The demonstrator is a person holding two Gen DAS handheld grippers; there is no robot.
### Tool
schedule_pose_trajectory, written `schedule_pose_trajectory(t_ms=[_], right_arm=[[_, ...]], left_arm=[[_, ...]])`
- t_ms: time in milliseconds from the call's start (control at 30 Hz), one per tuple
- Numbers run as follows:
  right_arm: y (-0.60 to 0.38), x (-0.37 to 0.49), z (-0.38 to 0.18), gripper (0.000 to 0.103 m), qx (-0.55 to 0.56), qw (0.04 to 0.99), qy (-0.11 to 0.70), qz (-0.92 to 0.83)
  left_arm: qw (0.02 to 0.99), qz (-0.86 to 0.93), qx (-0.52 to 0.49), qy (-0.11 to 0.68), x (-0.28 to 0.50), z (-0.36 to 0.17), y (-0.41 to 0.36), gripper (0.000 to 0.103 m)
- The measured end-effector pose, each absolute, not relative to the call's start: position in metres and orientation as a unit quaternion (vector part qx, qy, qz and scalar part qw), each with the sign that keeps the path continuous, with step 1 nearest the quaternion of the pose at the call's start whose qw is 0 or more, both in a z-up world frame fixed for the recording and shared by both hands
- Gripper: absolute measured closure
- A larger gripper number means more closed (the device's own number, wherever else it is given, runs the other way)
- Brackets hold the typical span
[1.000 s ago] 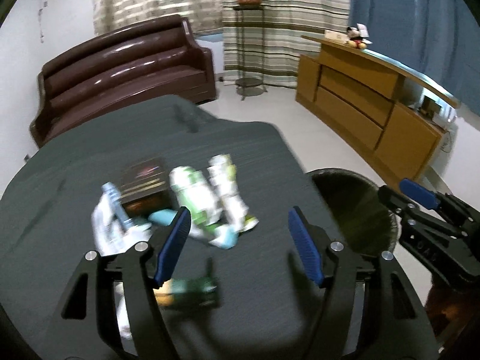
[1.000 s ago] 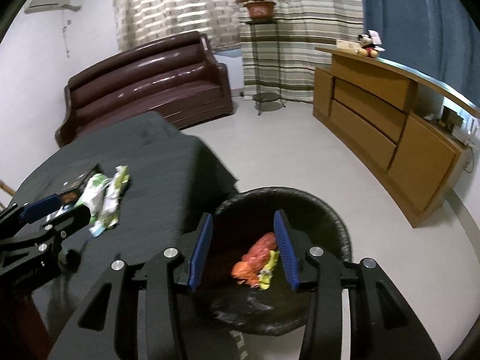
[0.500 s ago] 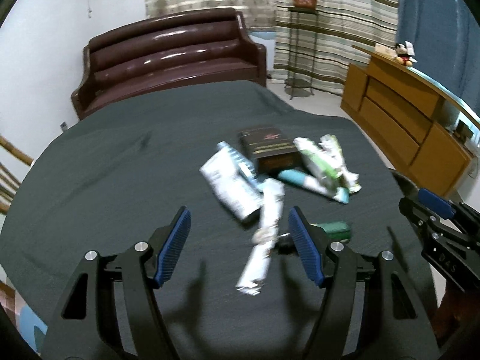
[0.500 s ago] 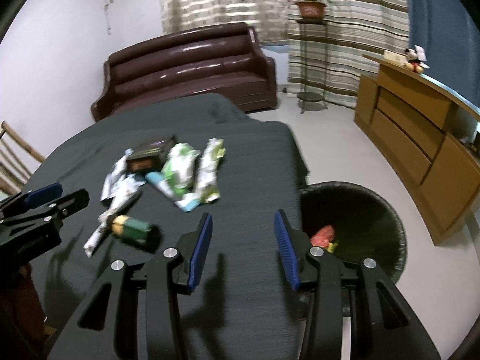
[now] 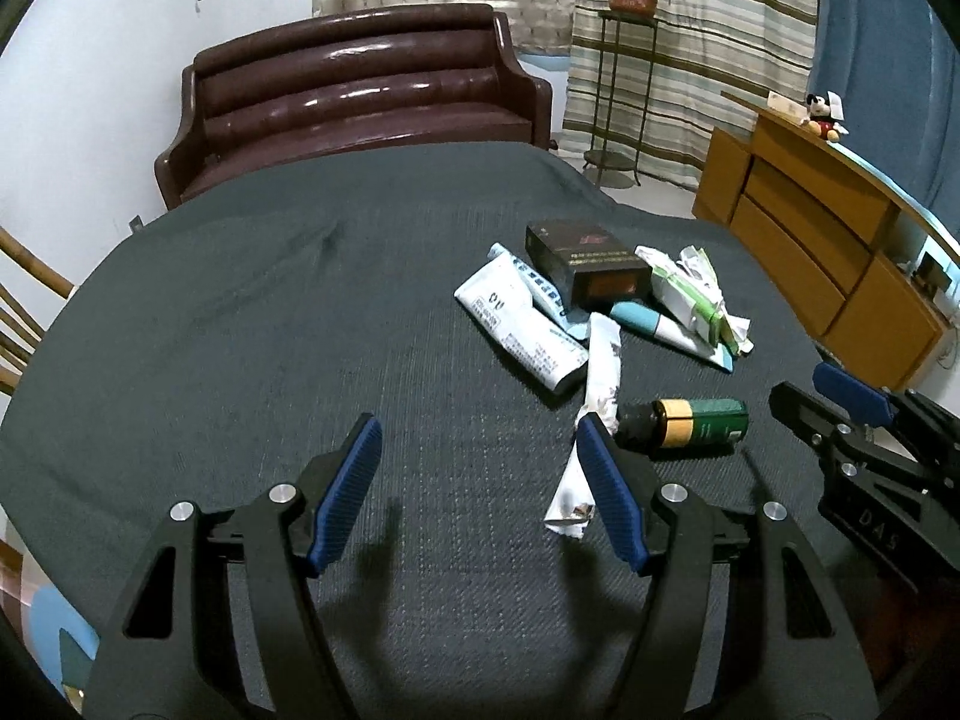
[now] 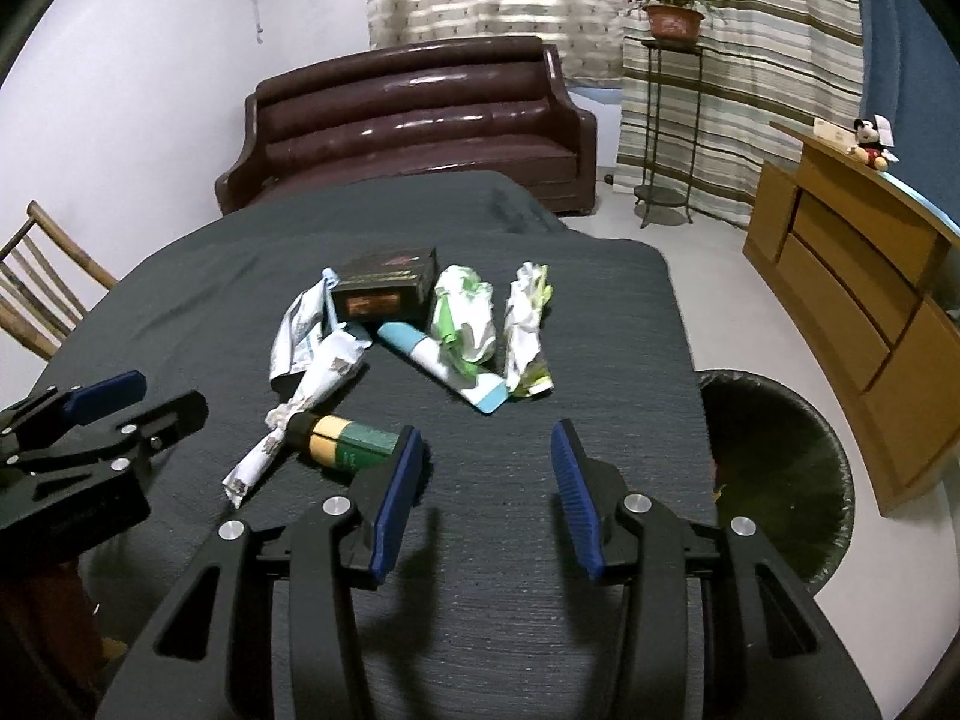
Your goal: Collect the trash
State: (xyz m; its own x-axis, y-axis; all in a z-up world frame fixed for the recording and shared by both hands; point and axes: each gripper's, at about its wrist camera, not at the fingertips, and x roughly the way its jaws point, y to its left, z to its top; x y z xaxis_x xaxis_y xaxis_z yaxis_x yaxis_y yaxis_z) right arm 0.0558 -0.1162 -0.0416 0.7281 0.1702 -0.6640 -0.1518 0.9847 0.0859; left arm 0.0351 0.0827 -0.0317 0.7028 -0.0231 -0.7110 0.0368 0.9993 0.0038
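Observation:
A pile of trash lies on the dark table (image 5: 240, 330): a black box (image 5: 585, 267), a white tube (image 5: 522, 330), a long white wrapper (image 5: 594, 402), a green bottle (image 5: 696, 423), a blue-capped tube (image 5: 660, 330) and crumpled green-white wrappers (image 5: 690, 294). My left gripper (image 5: 480, 480) is open and empty, just left of the wrapper. My right gripper (image 6: 486, 480) is open and empty, its left finger beside the green bottle (image 6: 348, 441). The black bin (image 6: 780, 462) stands right of the table (image 6: 540, 600).
A brown sofa (image 5: 354, 96) stands behind the table. A wooden cabinet (image 6: 870, 300) runs along the right wall, with a plant stand (image 6: 666, 120) by the curtains. A wooden chair (image 6: 36, 282) is at the left.
Both grippers swung left, away from the bin and toward the trash pile. The right gripper was over the bin a second ago and is now over the table. Both stayed open.

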Motion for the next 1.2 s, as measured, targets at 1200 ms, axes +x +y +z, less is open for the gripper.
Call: schedule_pose_trajectory(t_ms=[1200], right_arm=[[-0.067,0.066,-0.057,0.057,-0.025,0.902,0.404,0.151]], left_arm=[[0.912,0.029,-0.009,0.408,0.046,-0.046,0.12,0.037]])
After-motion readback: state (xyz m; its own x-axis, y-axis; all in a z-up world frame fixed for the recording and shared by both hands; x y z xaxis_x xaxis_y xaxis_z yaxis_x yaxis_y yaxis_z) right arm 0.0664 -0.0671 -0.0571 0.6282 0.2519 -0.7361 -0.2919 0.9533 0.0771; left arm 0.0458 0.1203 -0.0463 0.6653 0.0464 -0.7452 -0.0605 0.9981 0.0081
